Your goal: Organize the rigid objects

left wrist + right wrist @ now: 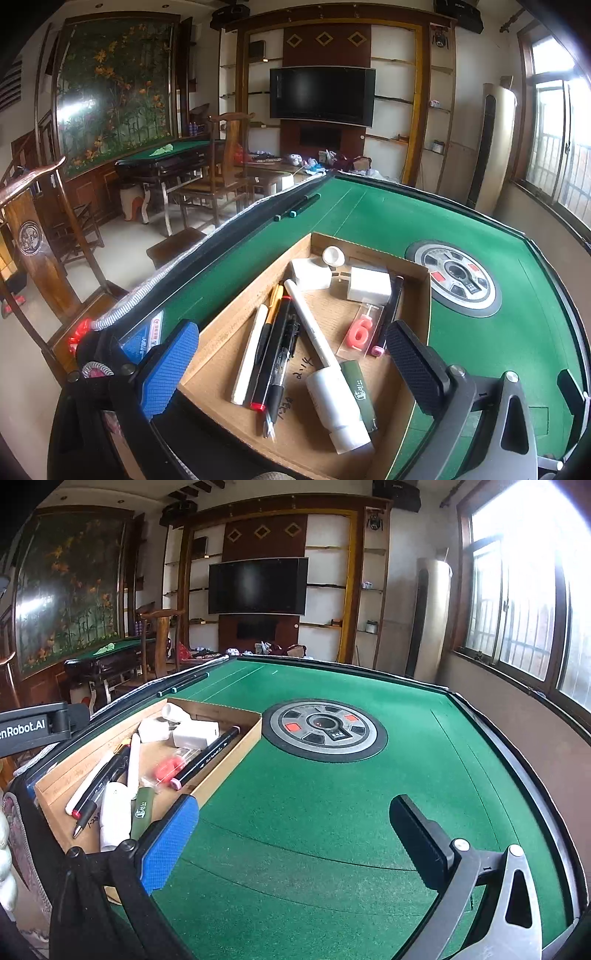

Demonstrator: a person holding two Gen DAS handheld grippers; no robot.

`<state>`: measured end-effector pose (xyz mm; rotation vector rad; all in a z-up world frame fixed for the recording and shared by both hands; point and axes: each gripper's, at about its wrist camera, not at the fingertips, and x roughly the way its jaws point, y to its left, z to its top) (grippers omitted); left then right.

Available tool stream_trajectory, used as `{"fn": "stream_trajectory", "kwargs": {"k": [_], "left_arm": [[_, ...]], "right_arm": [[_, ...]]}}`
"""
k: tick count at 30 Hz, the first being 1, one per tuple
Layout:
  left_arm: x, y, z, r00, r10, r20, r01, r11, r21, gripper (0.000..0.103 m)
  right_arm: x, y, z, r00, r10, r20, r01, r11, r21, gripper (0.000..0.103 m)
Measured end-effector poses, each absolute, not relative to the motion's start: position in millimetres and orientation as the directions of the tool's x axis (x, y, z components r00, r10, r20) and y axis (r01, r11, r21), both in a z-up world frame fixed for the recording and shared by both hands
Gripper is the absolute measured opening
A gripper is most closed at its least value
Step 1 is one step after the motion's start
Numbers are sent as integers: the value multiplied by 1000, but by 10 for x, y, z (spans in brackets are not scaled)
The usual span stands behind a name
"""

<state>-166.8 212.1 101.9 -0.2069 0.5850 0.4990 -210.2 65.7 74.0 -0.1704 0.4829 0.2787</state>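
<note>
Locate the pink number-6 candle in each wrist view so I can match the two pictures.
Left wrist: the pink number-6 candle lies in the cardboard box, lower centre-right, just left of the black marker.
Right wrist: the candle sits left of centre in the box, blurred, again beside the marker.
Shared landmark: the round control panel in the green table, right of the box.

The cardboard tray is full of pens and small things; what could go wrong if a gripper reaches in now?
1. The pens lie packed side by side, so the open left gripper might pinch two together.
2. The white bottle lies on its side and may roll.
3. The cardboard tray looks light; a push could slide it on the green table.
</note>
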Motion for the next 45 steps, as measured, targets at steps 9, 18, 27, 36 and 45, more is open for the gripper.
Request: {"fn": "stream_trajectory", "kwargs": {"k": [9, 18, 27, 36, 45], "left_arm": [[-1846, 2014, 1113, 832, 283, -477, -377, 920, -111, 103], [-1806, 2095, 1099, 804, 282, -524, -408, 902, -141, 102], [-1843, 2240, 1031, 783, 323, -531, -462, 874, -150, 103], [-1810, 2356, 892, 742, 339, -578, -502, 853, -144, 103], [-1770, 2403, 804, 718, 334, -611, -514, 847, -140, 103]], "right_arm": [[-2166, 676, 777, 854, 235, -463, -317, 942, -106, 103], [-2174, 839, 895, 836, 272, -476, -379, 915, -142, 103], [-2178, 915, 944, 836, 275, -474, -389, 907, -160, 103], [-2106, 810, 886, 882, 177, -438, -250, 961, -114, 103], [-1997, 920, 839, 843, 181, -507, -287, 948, -139, 103]]}}
